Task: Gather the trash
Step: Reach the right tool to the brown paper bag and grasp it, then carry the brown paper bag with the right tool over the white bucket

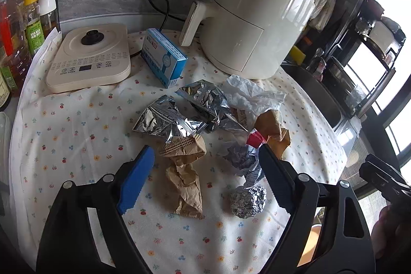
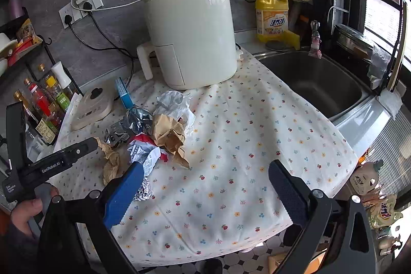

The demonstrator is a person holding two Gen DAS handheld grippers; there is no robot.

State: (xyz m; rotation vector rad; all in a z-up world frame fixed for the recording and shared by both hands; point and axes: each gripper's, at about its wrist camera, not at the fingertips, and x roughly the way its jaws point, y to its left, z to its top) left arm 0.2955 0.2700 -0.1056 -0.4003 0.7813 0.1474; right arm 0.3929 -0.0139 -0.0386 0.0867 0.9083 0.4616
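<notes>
- Left wrist view: the left tongs (image 1: 205, 172) stand wide, holding nothing, over the trash on the table (image 1: 64, 125); the crumpled brown paper bag (image 1: 183, 171) lies between the jaws, the foil ball (image 1: 248, 200) beside it. Closing here might pinch the flowered cloth or knock the ball away.
- Right wrist view: the right tongs (image 2: 203, 189) gape empty over bare cloth, the trash pile (image 2: 154, 140) off to their left; reaching across risks bumping the left tongs.

Black gripper (image 1: 205, 168), blue pad, silver screws
</notes>
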